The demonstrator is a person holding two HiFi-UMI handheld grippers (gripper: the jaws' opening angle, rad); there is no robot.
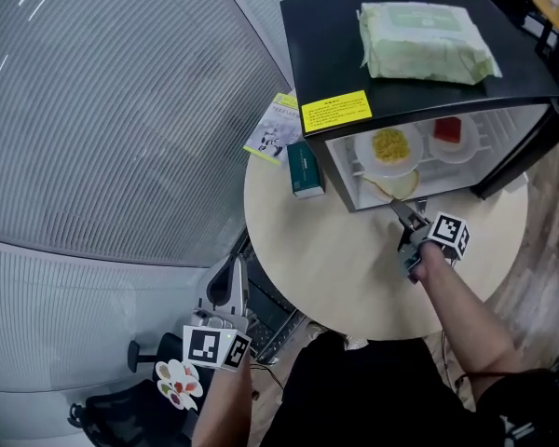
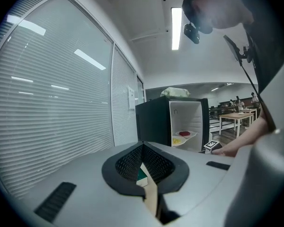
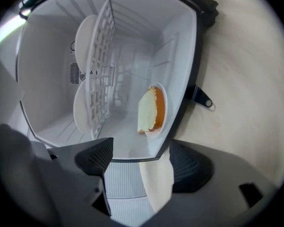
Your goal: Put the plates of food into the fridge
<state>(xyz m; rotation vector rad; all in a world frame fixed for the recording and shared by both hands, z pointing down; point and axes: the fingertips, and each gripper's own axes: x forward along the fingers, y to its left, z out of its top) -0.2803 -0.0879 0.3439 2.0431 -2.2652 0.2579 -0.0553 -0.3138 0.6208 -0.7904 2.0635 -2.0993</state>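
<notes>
Plates of food are all inside the black mini fridge (image 1: 354, 54) now, upper right of the head view, door side open toward the bottom of the frame. Up on the wire shelf (image 3: 100, 65) sit two white plates side by side: the plate of yellow food (image 1: 391, 147) at the left, the plate of red food (image 1: 450, 132) at the right. Below them, on the fridge floor near its front lip, lies the third plate (image 3: 157, 109), carrying a slice with a pale cream face and an orange edge.

The right gripper (image 3: 137, 156) is right at the fridge mouth, jaws spread wide with nothing between them, clear of that plate. The left gripper (image 2: 143, 146) hangs at the lower left of the head view, off the round beige table (image 1: 354, 277), jaws pressed together and empty.

A green soft pack (image 1: 424, 40) rests on the fridge top. A teal box (image 1: 305, 168) and a booklet (image 1: 275, 128) lie just left of the fridge.
</notes>
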